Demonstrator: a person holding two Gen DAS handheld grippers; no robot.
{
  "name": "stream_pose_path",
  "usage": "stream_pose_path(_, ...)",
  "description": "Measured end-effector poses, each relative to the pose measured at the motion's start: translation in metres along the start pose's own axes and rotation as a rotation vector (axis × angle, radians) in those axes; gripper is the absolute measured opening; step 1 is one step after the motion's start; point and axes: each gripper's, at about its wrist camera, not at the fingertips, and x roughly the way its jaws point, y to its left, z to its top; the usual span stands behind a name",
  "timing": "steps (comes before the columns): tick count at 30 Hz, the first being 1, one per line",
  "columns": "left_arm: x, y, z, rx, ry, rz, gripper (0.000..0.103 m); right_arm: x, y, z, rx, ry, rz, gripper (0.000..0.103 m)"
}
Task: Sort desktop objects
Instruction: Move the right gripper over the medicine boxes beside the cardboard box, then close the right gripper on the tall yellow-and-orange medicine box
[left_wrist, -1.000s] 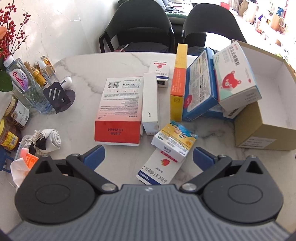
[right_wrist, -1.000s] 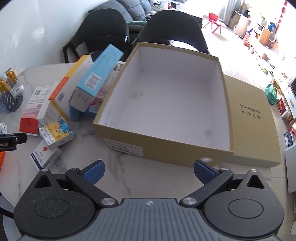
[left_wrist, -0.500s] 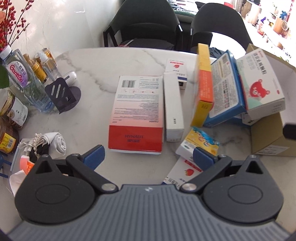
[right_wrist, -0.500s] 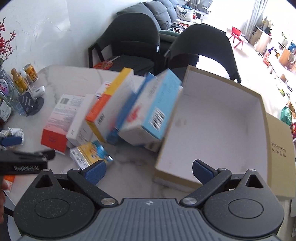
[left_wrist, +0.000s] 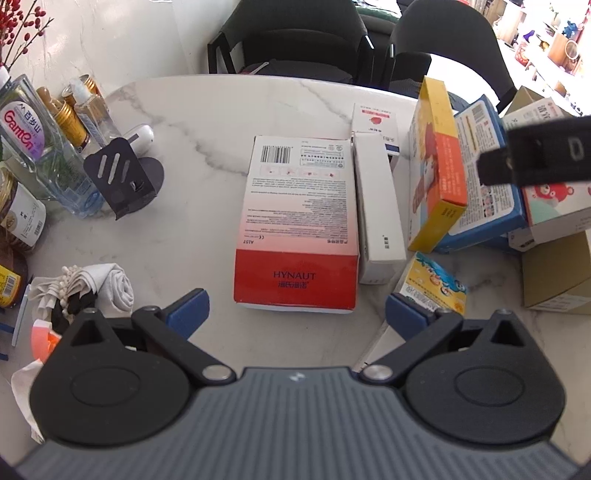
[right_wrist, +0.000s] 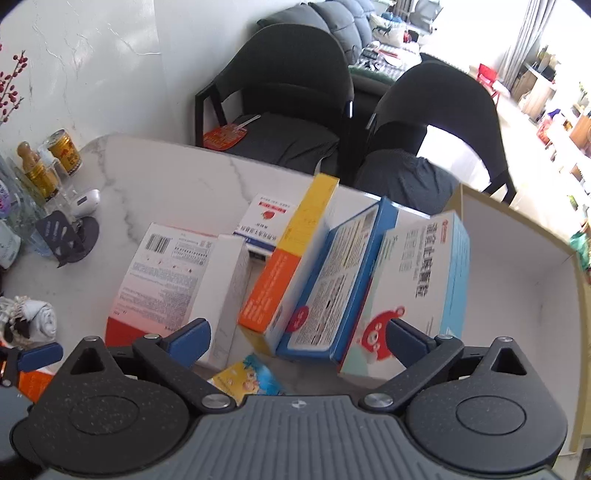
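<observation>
Left gripper (left_wrist: 295, 310) is spread wide w/ nothing between its blue pads, hovering just short of the red-and-white HYNAUT box (left_wrist: 297, 236), which lies flat on the marble table (left_wrist: 207, 107). Right gripper (right_wrist: 299, 338) likewise gapes, empty, over the leaning row of boxes; we see part of it as a dark bar at the right edge of the left wrist view.

Beside the HYNAUT box, touching its right side, a slim white box (left_wrist: 376, 206). Behind that, a small white box w/ strawberry print (left_wrist: 373, 118). Then three boxes tilted on edge, each against the next: yellow-orange box (right_wrist: 291, 258), blue box (right_wrist: 332, 280), bear-print box (right_wrist: 413, 280), the last one resting vs the wall of the open cardboard box (right_wrist: 517, 266). These crowd the approach to the cardboard box from the left. A small cartoon-print box (left_wrist: 436, 288) sits in front of them, near the left gripper's right pad.

Clutter at table's left: water bottle (left_wrist: 29, 140), gold-capped bottles (left_wrist: 70, 118), black phone stand (left_wrist: 118, 177), rolled white cloth (left_wrist: 107, 288). Two dark chairs (right_wrist: 295, 96) behind the table
</observation>
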Motion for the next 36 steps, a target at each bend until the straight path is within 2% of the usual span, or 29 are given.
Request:
stream_pose_path(3,0.006,0.004,0.004,-0.005,0.01,-0.01,0.103,0.008,0.009,0.011,0.008,-0.003,0.023,0.101)
stream_pose_path(6,0.011,0.008,0.008,-0.009,0.015,-0.021,0.103,0.024,0.019,0.022,0.005,-0.007,0.005,0.101)
stream_pose_path(15,0.015,0.02,0.018,-0.035,0.026,-0.05,0.103,0.091,0.033,0.04,-0.007,0.085,-0.109,0.085)
stream_pose_path(22,0.01,0.032,0.025,-0.107,0.028,-0.096,0.103,0.117,0.029,0.042,0.029,0.139,-0.139,0.068)
stream_pose_path(27,0.006,0.035,0.029,-0.111,0.044,-0.071,0.103,0.126,0.03,0.038,0.037,0.144,-0.183,0.067)
stream_pose_path(30,0.001,0.036,0.033,-0.124,0.071,-0.054,0.103,0.136,0.028,0.038,0.051,0.161,-0.187,0.057)
stream_pose_path(31,-0.002,0.037,0.034,-0.131,0.07,-0.057,0.103,0.139,0.028,0.039,0.051,0.168,-0.187,0.051)
stream_pose_path(36,-0.018,0.042,0.041,-0.177,0.051,-0.037,0.103,0.147,0.028,0.041,0.067,0.189,-0.157,0.035)
